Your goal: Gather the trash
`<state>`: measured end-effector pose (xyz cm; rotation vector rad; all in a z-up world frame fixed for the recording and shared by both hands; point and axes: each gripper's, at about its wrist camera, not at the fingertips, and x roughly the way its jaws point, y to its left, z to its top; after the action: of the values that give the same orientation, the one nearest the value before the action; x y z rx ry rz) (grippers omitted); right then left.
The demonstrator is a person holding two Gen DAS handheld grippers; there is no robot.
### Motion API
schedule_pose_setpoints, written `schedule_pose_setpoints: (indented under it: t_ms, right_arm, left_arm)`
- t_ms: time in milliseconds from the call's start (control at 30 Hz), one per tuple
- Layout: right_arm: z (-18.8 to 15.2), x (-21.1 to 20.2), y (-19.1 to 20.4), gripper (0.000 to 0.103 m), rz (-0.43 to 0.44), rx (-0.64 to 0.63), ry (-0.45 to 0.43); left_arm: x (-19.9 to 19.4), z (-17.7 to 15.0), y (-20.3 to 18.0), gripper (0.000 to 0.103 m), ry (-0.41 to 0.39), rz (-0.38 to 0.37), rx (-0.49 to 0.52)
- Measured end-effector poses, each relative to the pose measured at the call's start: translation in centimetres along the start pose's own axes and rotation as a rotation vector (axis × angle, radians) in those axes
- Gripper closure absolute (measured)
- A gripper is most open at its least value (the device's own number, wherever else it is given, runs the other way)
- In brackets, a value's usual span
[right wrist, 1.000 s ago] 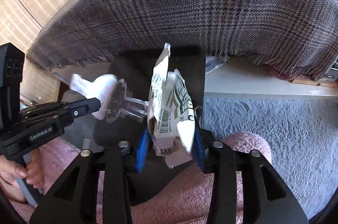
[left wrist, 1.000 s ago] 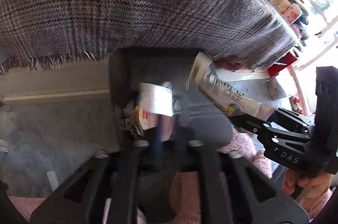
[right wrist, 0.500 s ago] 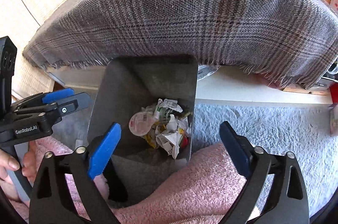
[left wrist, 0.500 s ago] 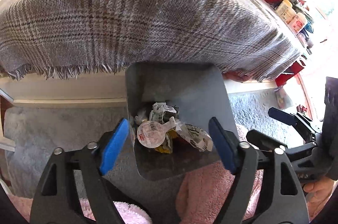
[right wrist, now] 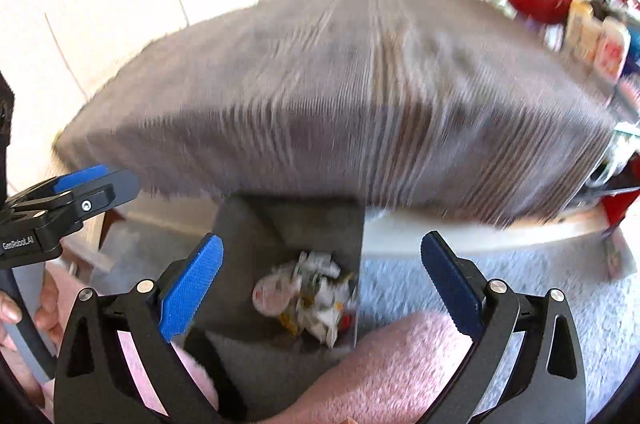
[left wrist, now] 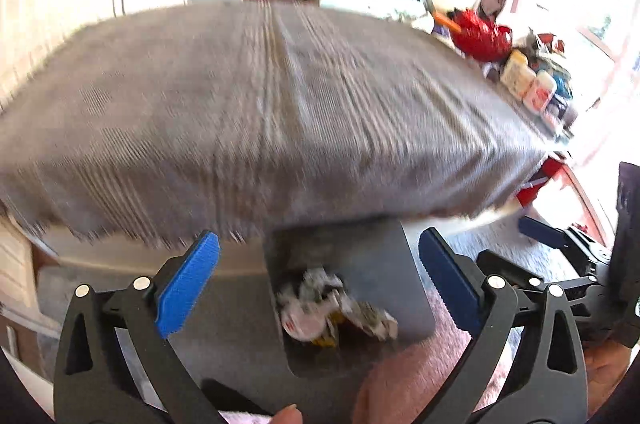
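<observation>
The trash (left wrist: pixel 332 308) lay in a loose heap at the bottom of the grey bin (left wrist: pixel 404 264), which stood on the carpet (right wrist: pixel 500 288) just in front of the surface (left wrist: pixel 260 96) draped with a checked grey cloth. In the right wrist view the same heap (right wrist: pixel 308 294) sat against the bin's (right wrist: pixel 248 236) right wall: crumpled printed wrappers and a round foil-lidded cup, all blurred.

These pieces looked very light, soft and crushable, with slick printed film likely to slide between pads. Any further scrap would probably be best pinched across a folded edge or a crumpled bulk, not on a flat face; a stiff rim like the cup's would give a surer hold.

The left tool (left wrist: pixel 316 280) was opening, its blue pads wide apart with nothing between them. The right tool (right wrist: pixel 322 280) stood fully spread and empty too.

A second earlier the left tool pinched a clear, lidded cup and the right a printed carton, both over the bin. Those pieces had since dropped inside, and both views had lifted away from the bin, so the cloth-covered top and the room beyond showed.
</observation>
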<state>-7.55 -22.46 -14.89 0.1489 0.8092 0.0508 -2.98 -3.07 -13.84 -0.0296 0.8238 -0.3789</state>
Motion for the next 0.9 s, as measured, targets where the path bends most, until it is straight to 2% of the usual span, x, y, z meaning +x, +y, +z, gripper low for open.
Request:
schedule_pose_setpoints:
  t_ms: [300, 467, 567, 667, 733, 833, 900]
  right_arm:
    - [6.1, -4.3, 1.9, 0.003, -0.054, -0.012, -0.266]
    - [7.0, -6.0, 2.4, 0.003, -0.097, -0.003, -0.391]
    - [7.0, -6.4, 2.3, 0.003, -0.112, 0.009, -0.419]
    - [6.9, -6.7, 2.9, 0.003, -0.160, -0.025, -0.442]
    - [6.7, -6.8, 3.3, 0.003, -0.187, -0.038, -0.458]
    - [6.4, -6.5, 3.5, 0.003, -0.168, -0.040, -0.441]
    - [6.3, -6.2, 3.5, 0.003, -0.171, -0.041, -0.431]
  left_arm:
    - [-4.6, 5.6, 1.1, 0.008, -0.197, 0.093, 0.018]
    - [-6.3, 5.8, 1.6, 0.008, -0.306, 0.123, 0.011]
    - [-7.0, 5.7, 2.0, 0.008, -0.366, 0.146, 0.020]
    - [-7.5, 5.2, 2.1, 0.008, -0.417, 0.205, 0.062]
    - [-7.5, 4.9, 2.5, 0.008, -0.423, 0.197, 0.060]
    - [-7.3, 4.6, 2.8, 0.008, -0.402, 0.158, 0.057]
    - [-7.1, 4.2, 2.2, 0.008, -0.402, 0.162, 0.088]
